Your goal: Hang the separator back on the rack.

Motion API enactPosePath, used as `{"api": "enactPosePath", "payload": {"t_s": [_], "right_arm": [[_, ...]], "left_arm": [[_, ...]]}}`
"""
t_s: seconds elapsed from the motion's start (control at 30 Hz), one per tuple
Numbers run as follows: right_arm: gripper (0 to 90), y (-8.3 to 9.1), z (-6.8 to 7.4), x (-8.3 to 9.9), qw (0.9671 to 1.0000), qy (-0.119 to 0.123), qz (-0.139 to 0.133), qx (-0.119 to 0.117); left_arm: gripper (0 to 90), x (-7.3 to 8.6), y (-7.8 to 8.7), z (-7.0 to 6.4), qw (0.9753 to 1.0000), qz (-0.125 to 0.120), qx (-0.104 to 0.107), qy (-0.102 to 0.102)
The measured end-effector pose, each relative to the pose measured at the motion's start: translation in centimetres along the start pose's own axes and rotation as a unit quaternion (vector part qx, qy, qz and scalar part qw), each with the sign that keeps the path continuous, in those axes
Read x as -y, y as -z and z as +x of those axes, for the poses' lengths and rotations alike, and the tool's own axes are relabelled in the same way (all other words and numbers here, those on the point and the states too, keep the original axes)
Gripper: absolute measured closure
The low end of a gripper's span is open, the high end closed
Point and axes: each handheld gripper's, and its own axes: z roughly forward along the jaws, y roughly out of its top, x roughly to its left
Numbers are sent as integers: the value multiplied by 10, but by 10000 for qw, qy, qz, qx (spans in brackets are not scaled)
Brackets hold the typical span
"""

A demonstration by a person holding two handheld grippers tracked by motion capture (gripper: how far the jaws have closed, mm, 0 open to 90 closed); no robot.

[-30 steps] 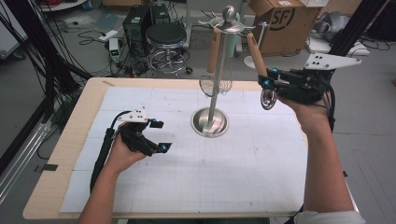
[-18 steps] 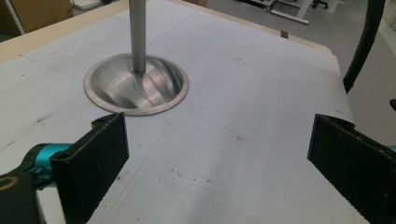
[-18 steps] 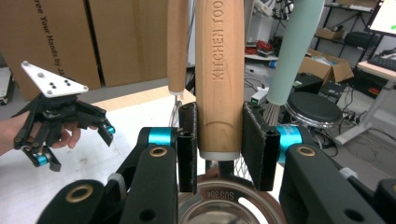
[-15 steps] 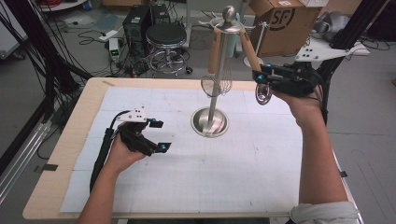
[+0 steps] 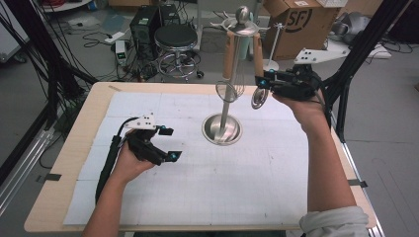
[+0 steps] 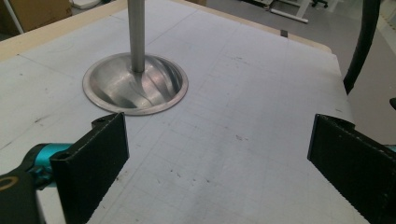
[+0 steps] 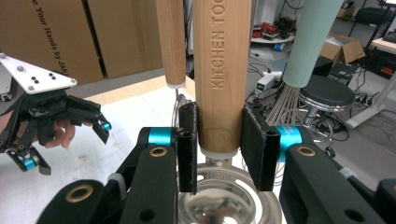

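Observation:
A metal utensil stand (image 5: pixel 222 129) with a round base and a tall pole stands mid-table. My right gripper (image 5: pixel 260 82) is shut on the wooden handle (image 7: pixel 222 70) of a utensil marked "KITCHEN TOO". It holds the handle upright beside the pole, the utensil's metal head (image 5: pixel 259 98) hanging below the jaws. A wooden-handled whisk (image 5: pixel 229 89) hangs from the stand's top ring. My left gripper (image 5: pixel 170 143) rests open on the mat at the left, holding nothing. In the left gripper view its jaws stand wide apart, with the stand's base (image 6: pixel 135 84) ahead of them.
A white grid mat (image 5: pixel 257 187) covers the wooden table. A second wooden handle (image 7: pixel 170 42) and a pale green handle (image 7: pixel 308 37) hang close by the held one. Beyond the table stand a stool (image 5: pixel 175 37), cardboard boxes (image 5: pixel 296 19) and cables. A black frame post (image 5: pixel 356 59) rises at the right.
My right gripper has carried the wooden-handled utensil left towards the stand, and its handle has gone from tilted to upright. The left gripper has stayed where it was.

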Motion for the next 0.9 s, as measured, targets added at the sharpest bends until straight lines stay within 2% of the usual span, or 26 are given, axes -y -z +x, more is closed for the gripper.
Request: {"api": "enactPosePath", "payload": {"t_s": [0.07,0.17,0.2,0.37,0.7,0.9], "right_arm": [[687,-4,0,0,10000,38,4,33],[661,-7,0,0,10000,-56,-5,8],[603,-8,0,0,10000,-23,-7,70],[500,0,3,6,9998,-92,-115,136],[384,15,17,40,9999,-12,40,-158],[328,19,23,58,9998,-90,115,-147]], "left_arm": [[59,0,0,0,10000,-9,-9,1],[59,0,1,0,10000,-6,6,-9],[59,0,1,-1,10000,-13,-2,-10],[59,0,0,0,10000,-10,-3,9],[59,0,-2,-2,10000,54,0,-10],[59,0,-3,-2,10000,59,-29,17]]}}
